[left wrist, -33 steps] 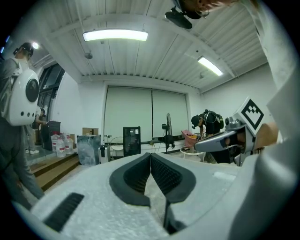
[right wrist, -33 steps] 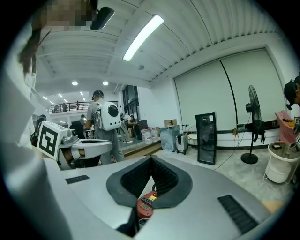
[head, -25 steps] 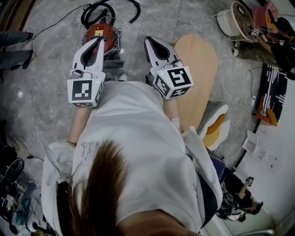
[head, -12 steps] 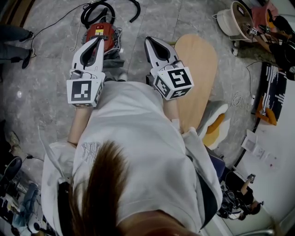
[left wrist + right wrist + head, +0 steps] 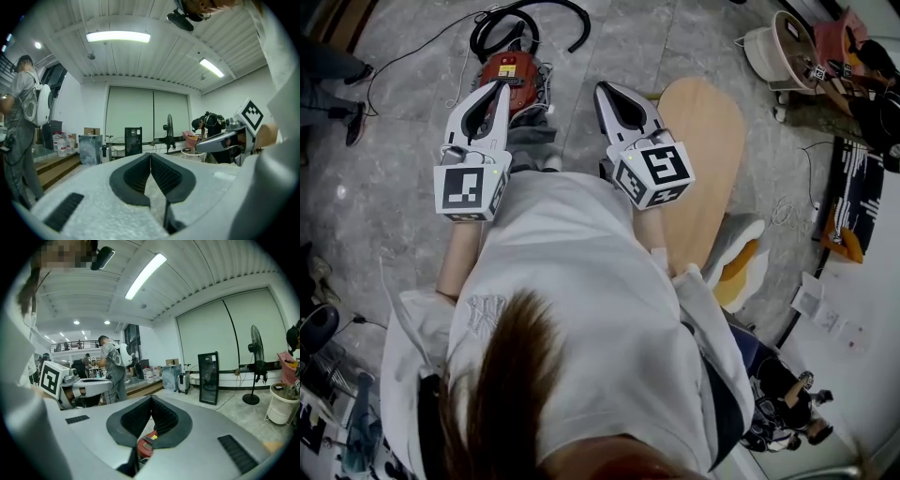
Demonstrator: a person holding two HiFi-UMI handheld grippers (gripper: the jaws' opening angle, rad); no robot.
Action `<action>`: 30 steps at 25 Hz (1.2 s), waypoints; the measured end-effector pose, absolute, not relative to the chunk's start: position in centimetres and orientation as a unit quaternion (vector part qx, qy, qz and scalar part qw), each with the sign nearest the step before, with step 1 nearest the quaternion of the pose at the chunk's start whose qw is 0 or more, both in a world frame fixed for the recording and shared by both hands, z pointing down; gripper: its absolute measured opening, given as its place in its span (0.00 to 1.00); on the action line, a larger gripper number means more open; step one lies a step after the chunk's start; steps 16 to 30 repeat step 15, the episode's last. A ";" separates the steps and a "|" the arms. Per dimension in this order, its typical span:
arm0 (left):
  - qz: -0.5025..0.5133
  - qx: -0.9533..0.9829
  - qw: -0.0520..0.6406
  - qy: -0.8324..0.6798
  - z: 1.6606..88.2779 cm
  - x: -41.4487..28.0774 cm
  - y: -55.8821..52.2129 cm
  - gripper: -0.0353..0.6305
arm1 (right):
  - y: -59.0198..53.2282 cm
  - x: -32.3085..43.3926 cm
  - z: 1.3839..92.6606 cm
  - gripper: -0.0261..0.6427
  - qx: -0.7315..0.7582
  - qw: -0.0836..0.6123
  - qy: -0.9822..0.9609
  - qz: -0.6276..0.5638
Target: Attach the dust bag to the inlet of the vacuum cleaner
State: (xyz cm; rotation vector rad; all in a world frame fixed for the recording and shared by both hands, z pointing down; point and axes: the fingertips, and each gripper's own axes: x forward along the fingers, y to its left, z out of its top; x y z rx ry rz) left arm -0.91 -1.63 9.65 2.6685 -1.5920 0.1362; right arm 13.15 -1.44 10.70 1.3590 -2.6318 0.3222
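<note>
Two grippers were held out level in front of our chest. The left gripper (image 5: 498,86) sat at 11 o'clock in the head view and the right gripper (image 5: 607,91) at 12 o'clock. Both had their jaws pressed fully together with nothing between them, which we judged a carrying pose, since nothing was yet within reach. The red vacuum cleaner (image 5: 508,69) lay on the floor at 11 o'clock beyond the left tips, its black hose (image 5: 546,7) curled behind it. A grey shape (image 5: 531,126) touching its near side may have been the dust bag, though we could not be sure. A wooden board (image 5: 705,131) lay at 1 o'clock.
</note>
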 end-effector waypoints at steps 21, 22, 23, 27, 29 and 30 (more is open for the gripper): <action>0.049 0.869 0.006 -0.493 9.6 -0.1 -0.8 0.08 | -0.5 14.1 11.4 0.04 0.463 0.085 -0.876 0.110; 0.049 0.869 0.006 -0.493 9.6 -0.1 -0.8 0.08 | -0.5 14.1 11.4 0.04 0.463 0.085 -0.876 0.110; 0.049 0.869 0.006 -0.493 9.6 -0.1 -0.8 0.08 | -0.5 14.1 11.4 0.04 0.463 0.085 -0.876 0.110; 0.049 0.869 0.006 -0.493 9.6 -0.1 -0.8 0.08 | -0.5 14.1 11.4 0.04 0.463 0.085 -0.876 0.110; 0.049 0.869 0.006 -0.493 9.6 -0.1 -0.8 0.08 | -0.5 14.1 11.4 0.04 0.463 0.085 -0.876 0.110; 0.049 0.869 0.006 -0.493 9.6 -0.1 -0.8 0.08 | -0.5 14.1 11.4 0.04 0.463 0.085 -0.876 0.110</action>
